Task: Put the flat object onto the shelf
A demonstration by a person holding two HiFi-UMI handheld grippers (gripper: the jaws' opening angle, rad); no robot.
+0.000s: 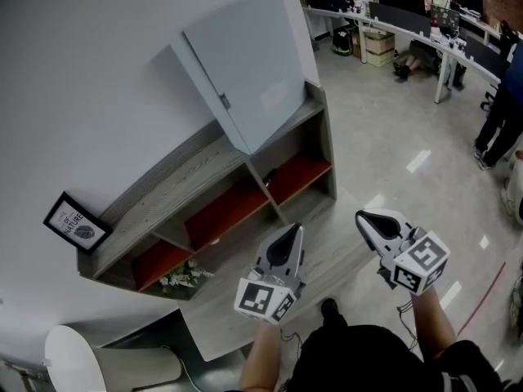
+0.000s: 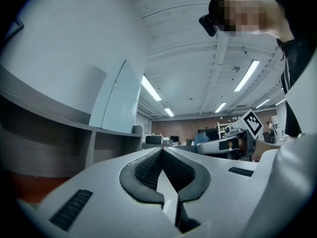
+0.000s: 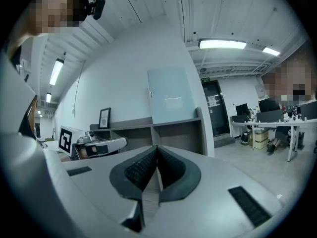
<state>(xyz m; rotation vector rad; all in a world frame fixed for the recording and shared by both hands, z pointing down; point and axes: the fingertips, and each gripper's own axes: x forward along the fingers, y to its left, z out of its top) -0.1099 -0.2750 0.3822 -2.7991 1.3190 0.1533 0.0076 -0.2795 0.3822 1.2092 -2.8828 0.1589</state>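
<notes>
Flat panel (image 1: 245,64) is gripped by neither tool. It stands on edge on top of the shelf unit (image 1: 176,188), upper centre of the head view, leaning against the white wall (image 1: 98,72).

Left gripper (image 1: 292,231): jaws together, pad tips touching, nothing between them. Right gripper (image 1: 365,217): jaws together, likewise empty. Both sit side by side at lower centre of the frame, tips directed toward the shelf unit, well apart from the panel.

The unit has open compartments with red inner surfaces. A framed picture (image 1: 76,223) stands on its top at left. White flowers (image 1: 184,278) show at its lower left end. Office desks (image 1: 425,37) occupy the upper right.
</notes>
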